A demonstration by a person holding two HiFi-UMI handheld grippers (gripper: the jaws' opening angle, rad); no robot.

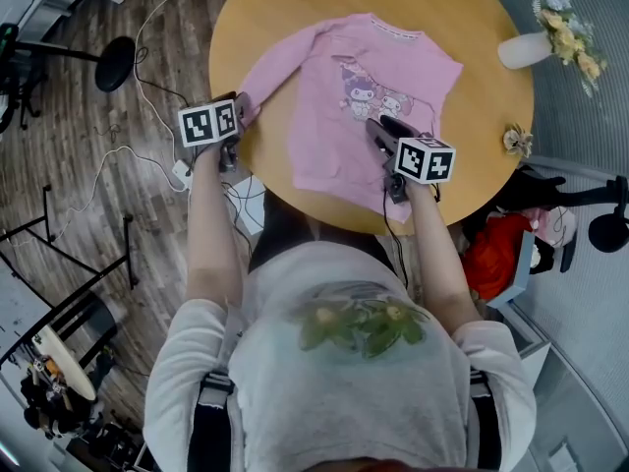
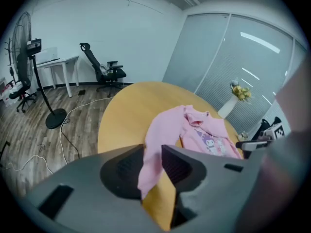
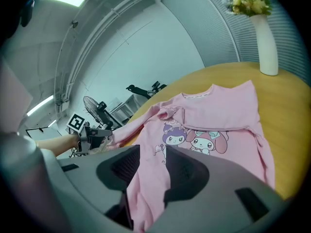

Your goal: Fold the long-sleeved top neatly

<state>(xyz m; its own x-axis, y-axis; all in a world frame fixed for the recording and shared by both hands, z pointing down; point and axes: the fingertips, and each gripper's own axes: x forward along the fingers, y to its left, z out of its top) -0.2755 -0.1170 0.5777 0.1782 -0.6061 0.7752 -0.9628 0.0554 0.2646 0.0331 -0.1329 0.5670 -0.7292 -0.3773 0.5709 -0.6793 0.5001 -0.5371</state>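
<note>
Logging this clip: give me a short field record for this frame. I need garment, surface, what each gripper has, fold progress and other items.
garment: pink long-sleeved top, cartoon print facing up
surface: round wooden table
left gripper: closed on the sleeve near its cuff, sleeve drawn out toward the table edge
right gripper: closed on the hem at the table's near side
fold progress: body spread open, not yet folded
other items: white vase of flowers near the table's edge
</note>
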